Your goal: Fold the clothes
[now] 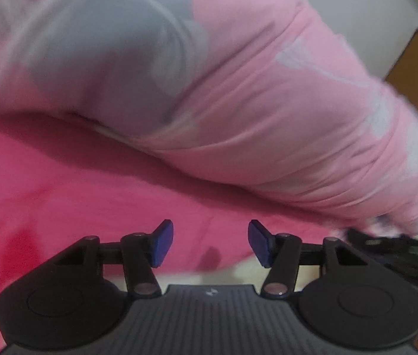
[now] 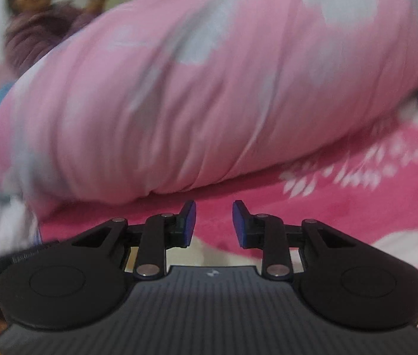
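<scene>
Left gripper (image 1: 210, 244): its two blue-padded fingers were spread apart with nothing between them, hovering low over the near part of the bed.
Right gripper (image 2: 214, 224): its fingers were also spread and empty, with a narrower gap than the left one's, low over the bed.
Pink bundle (image 1: 238, 103): a large, soft pink roll with grey and white patches lay across the far side of both views, resting on the bed cover; whether it was a garment or a quilt could not be told, as blur smeared its pattern.
Bed cover (image 1: 75, 201): bright pink fabric spread beneath both tools; in the right wrist view it carried a white leaf-like print at the right, blurred.
Cut off: the bundle ran past the top and side edges of both views, so its full shape stayed hidden.
Person (image 2: 40, 29): at the far left of the right wrist view, a blurred figure in a purple top sat behind the bundle, which hid the lower body.
Brown panel (image 1: 416, 71): a wood-coloured shape against the pale wall at the far right, partly cut off; what it was stayed unclear.
Dark object (image 1: 392, 251): something black at the near right edge of the left wrist view, too blurred to identify.
</scene>
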Motion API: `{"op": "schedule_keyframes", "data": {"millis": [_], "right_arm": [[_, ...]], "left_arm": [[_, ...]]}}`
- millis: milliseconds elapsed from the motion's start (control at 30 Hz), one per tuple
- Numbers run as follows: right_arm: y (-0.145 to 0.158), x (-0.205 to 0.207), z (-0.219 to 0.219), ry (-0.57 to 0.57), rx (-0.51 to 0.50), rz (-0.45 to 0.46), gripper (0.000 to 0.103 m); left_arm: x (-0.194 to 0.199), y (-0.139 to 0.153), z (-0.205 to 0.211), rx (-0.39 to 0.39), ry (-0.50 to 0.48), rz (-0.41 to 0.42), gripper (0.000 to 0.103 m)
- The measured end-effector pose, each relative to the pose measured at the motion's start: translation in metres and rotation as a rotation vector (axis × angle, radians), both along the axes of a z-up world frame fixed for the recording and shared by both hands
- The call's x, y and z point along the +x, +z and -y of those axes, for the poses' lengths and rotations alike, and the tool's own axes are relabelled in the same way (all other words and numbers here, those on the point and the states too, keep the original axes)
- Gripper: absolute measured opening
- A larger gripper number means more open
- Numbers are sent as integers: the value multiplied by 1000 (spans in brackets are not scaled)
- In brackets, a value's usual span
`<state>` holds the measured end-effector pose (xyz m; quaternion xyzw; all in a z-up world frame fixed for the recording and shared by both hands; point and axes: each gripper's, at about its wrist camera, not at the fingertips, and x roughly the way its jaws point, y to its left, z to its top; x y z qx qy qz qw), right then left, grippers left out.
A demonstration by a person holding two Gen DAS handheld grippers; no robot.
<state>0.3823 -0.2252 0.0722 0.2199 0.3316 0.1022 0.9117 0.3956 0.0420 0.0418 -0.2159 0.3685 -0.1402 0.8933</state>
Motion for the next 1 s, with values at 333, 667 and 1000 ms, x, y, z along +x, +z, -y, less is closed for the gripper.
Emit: {"op": "schedule_keyframes", "data": {"millis": [333,667,1000], "right_arm": [[-27,2,-1,135,45,-64,12],[-16,-45,-36,396,-401,32,10],[-9,-44,-45,379,-394,73,10]], "left_arm": [[-10,-23,-4,-98,-188,-9,48],[-52,-8,25,270,-429,124,45],[-80,-11,49,556,-518,266,48]]}}
